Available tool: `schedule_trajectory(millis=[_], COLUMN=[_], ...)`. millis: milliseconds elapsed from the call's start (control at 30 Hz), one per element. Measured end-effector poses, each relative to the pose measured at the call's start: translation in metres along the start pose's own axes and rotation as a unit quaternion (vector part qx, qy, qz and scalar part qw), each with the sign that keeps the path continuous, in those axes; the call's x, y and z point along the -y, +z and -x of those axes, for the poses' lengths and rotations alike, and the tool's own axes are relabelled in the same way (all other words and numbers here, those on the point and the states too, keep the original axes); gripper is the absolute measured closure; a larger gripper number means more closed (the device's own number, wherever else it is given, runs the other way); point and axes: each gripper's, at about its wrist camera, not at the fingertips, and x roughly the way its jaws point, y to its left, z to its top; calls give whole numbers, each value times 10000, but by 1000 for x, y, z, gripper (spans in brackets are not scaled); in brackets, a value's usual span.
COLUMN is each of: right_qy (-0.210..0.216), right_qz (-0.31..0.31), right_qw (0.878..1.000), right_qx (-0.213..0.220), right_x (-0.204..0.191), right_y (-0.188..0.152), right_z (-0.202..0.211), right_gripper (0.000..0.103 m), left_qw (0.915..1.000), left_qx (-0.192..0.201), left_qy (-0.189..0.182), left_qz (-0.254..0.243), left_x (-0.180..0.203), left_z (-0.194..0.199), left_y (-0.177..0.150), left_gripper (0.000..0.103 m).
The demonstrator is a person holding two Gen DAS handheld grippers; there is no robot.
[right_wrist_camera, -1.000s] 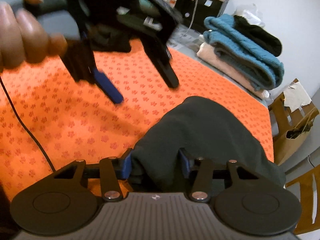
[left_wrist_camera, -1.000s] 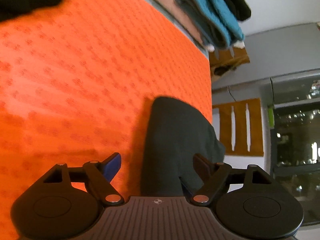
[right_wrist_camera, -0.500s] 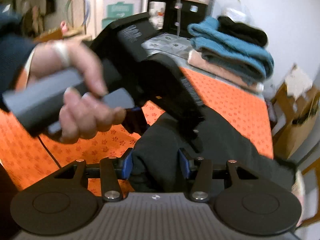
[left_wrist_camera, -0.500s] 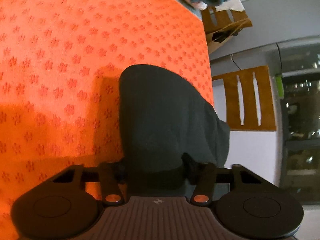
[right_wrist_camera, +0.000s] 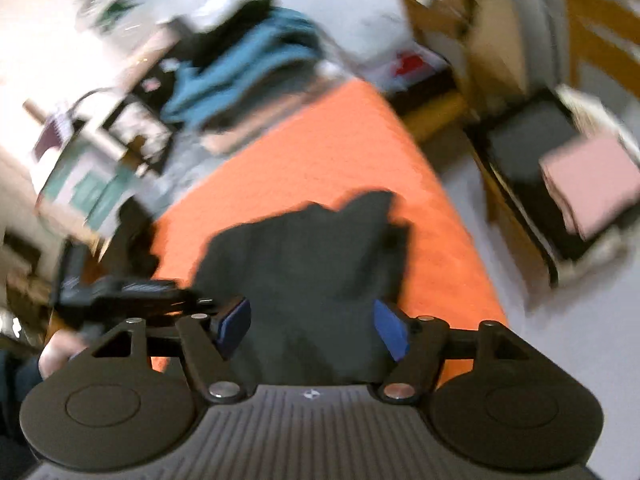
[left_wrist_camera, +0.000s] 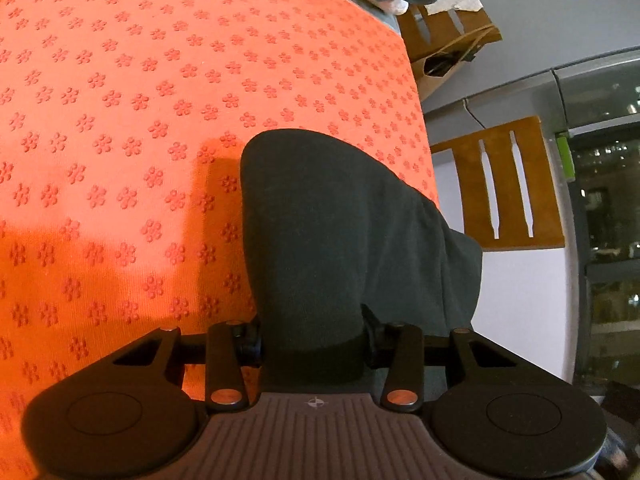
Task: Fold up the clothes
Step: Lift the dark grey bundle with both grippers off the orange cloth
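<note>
I am looking at an orange bench cover [left_wrist_camera: 120, 120] with a dark garment [left_wrist_camera: 340, 220] lying near its edge. My left tool [left_wrist_camera: 312, 340] is clenching the garment; my right tool [right_wrist_camera: 312, 328] has just been opening, pads off the cloth between them.

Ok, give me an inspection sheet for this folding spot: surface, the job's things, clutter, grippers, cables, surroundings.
Surface: orange flower-patterned cloth covering the table.
Job's things: dark grey fabric garment lying at the cloth's edge, partly hanging over it.
Clutter: stack of folded teal, pink and black clothes at the far end.
Grippers: left gripper shut on the garment; right gripper, jaws just opened, garment between them, blue pads clear.
Cables: nothing seen on the cloth.
Surroundings: wooden chair, brown paper bag, blurred shelving.
</note>
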Motion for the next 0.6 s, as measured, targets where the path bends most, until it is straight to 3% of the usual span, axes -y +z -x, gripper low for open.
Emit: schedule_trajectory(millis=[167,367,500,533,600], right_qy=[248,447,419,421,344], right_qz=[-747,-852,-759,-788,-744], right_qw=[9962,9922,9934,9933,9940], right_qx=[-366,-795,-749,-730,-731], right_x=[41,38,32,33,32], right_y=[1,-7,-11,-11,-12], right_z=[-37,-72,-75,-74,-75], right_gripper=[20,19,18,19,36], left_qw=[10000,9999,9998,9997,9997], left_qx=[23,53,105,115,126], left_qy=[-18,-122,-191,-202,-184], left_qz=[-10,28,44,59,41], left_x=[-5,-13,-15,-16,-14], left_z=[-1,-3,-3,-3,-3], left_y=[-1,-2,-4,-5,-6], left_gripper=[57,56,55,55,55])
